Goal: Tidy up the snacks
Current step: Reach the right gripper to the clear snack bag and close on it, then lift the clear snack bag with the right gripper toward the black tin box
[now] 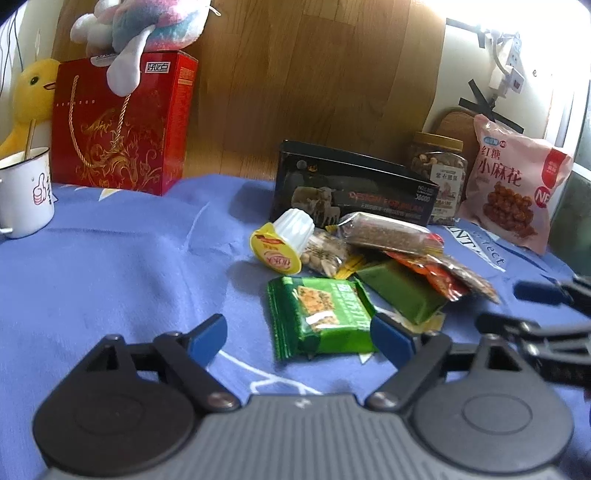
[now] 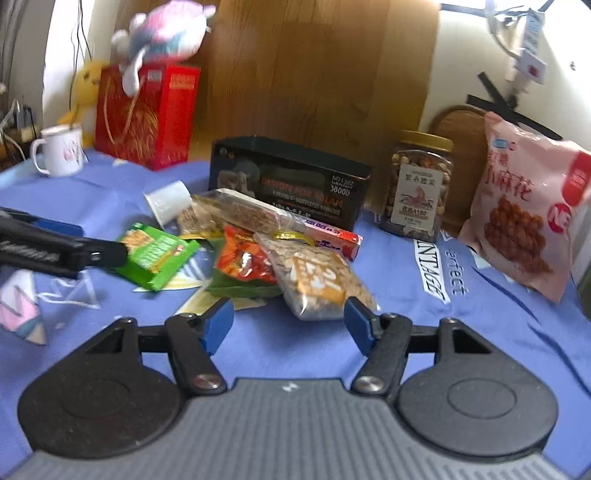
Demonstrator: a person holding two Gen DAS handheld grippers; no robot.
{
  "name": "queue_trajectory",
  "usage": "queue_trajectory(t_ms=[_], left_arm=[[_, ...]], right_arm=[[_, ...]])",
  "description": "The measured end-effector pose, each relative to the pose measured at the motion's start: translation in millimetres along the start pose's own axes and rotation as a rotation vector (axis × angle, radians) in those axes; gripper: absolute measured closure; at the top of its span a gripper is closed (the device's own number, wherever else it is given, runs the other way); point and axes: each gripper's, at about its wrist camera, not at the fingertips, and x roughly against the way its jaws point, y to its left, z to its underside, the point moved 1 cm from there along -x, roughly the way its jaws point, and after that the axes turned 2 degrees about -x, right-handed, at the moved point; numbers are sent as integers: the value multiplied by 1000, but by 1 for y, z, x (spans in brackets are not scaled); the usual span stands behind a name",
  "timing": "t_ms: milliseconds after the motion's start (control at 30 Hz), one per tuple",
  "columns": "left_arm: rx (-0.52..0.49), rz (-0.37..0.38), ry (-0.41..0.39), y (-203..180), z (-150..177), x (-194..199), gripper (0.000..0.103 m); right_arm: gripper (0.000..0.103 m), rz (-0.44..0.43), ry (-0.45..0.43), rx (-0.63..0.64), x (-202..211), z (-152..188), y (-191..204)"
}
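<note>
A heap of small snack packs lies on the blue cloth (image 1: 110, 266) in front of an open black box (image 1: 351, 184). A green cracker pack (image 1: 321, 317) lies nearest my left gripper (image 1: 299, 336), which is open with the pack just ahead between its blue fingertips, not touching. A white jelly cup (image 1: 284, 240), a brown bar (image 1: 384, 232), a red pack (image 2: 245, 260) and a seed pack (image 2: 317, 284) make up the heap. My right gripper (image 2: 288, 325) is open, just short of the seed pack. The black box also shows in the right wrist view (image 2: 288, 184).
A red gift box (image 1: 122, 125) with a plush toy (image 1: 147, 29) on top stands at the back left, beside a white mug (image 1: 26, 192). A nut jar (image 1: 439, 173) and a pink snack bag (image 1: 517, 184) stand at the back right. A wooden panel (image 1: 314, 74) rises behind.
</note>
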Motion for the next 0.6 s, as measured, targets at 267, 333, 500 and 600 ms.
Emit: queue_trajectory(t_ms=[267,333,500,600], left_arm=[[7,25,-4,4,7,-4,16],[27,33,-8,8,8,-4,16],[40,32,-4,11,7,-4,16],[20,16,-8,7,8,-3,16]], right_arm=[[66,65,18,20,-30,-1,-4],[74,80,2,23,-23,0,-4],[85,108,-33,19,7,12,-1],[85,108,-37,-23,26,23,-4]])
